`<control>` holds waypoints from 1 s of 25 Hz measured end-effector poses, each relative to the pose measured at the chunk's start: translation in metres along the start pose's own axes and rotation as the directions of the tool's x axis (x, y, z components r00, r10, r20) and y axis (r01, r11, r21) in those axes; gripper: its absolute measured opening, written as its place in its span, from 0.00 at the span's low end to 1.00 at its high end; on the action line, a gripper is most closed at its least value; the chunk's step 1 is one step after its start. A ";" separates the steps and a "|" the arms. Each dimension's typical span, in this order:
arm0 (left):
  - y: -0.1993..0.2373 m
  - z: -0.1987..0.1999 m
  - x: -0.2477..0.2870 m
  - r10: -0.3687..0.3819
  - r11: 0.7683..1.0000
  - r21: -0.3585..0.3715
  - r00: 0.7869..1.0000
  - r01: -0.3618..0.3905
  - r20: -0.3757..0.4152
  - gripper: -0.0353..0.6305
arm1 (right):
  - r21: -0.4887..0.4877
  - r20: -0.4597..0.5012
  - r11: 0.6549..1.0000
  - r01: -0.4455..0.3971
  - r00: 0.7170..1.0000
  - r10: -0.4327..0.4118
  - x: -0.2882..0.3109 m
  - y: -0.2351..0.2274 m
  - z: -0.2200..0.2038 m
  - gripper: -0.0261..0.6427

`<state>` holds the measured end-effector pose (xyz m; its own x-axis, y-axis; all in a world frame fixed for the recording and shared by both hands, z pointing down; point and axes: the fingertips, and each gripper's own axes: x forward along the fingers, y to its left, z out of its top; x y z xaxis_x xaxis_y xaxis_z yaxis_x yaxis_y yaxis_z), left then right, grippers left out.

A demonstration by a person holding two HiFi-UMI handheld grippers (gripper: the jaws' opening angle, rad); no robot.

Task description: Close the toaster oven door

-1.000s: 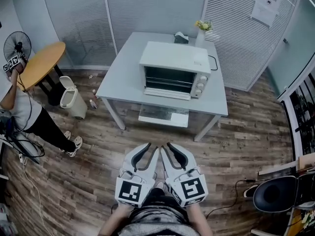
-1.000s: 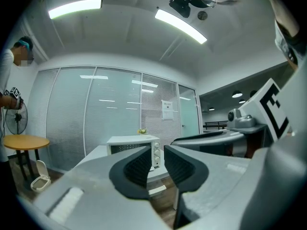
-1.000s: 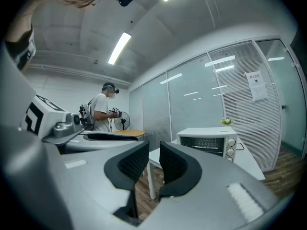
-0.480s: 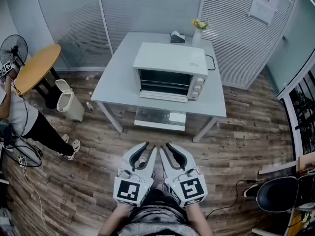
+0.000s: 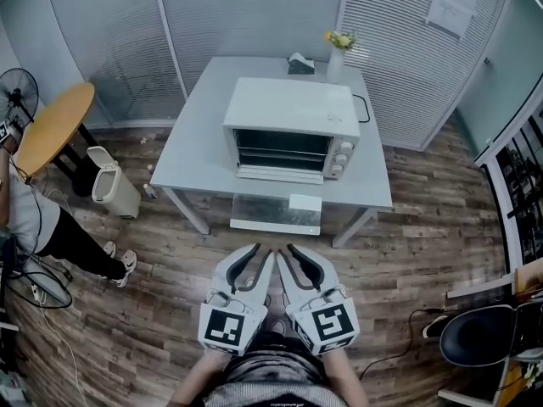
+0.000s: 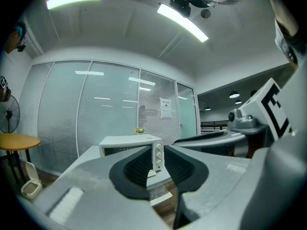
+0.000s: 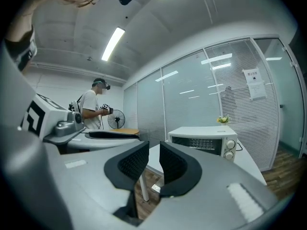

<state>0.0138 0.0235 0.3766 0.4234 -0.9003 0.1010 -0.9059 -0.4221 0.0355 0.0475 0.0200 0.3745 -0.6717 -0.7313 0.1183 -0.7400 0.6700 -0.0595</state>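
Note:
A white toaster oven (image 5: pixel 291 125) stands on a grey table (image 5: pixel 199 142), its dark cavity facing me. Its glass door (image 5: pixel 276 214) is folded down and juts out past the table's front edge. My left gripper (image 5: pixel 257 253) and right gripper (image 5: pixel 287 252) sit side by side low in the head view, over the wooden floor and well short of the door. Both are open with nothing between the pads. The left gripper view shows the oven (image 6: pixel 132 145) far beyond the left gripper (image 6: pixel 159 163). In the right gripper view the oven (image 7: pixel 201 140) lies to the right of the right gripper (image 7: pixel 154 163).
A vase of yellow flowers (image 5: pixel 335 51) and a tissue box (image 5: pixel 297 61) stand behind the oven. A round wooden table (image 5: pixel 53 127), a bin (image 5: pixel 110 186), a fan (image 5: pixel 17 87) and a person (image 5: pixel 34 219) are at the left. A black chair (image 5: pixel 484 336) is at the right.
The table and oven have come closer and sit lower in the head view. Both grippers keep their side-by-side place in the picture, jaws unchanged.

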 end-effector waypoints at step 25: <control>0.092 0.008 0.119 -0.163 0.987 0.000 0.986 0.163 -0.012 0.19 | 0.008 -0.015 0.986 0.166 0.986 -0.166 0.123 -0.073 0.014 0.14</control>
<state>-0.0193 -0.1229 0.3836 0.5656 -0.8179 0.1056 -0.8245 -0.5635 0.0515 0.0182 -0.1205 0.3796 -0.5389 -0.8304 0.1411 -0.8415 0.5382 -0.0468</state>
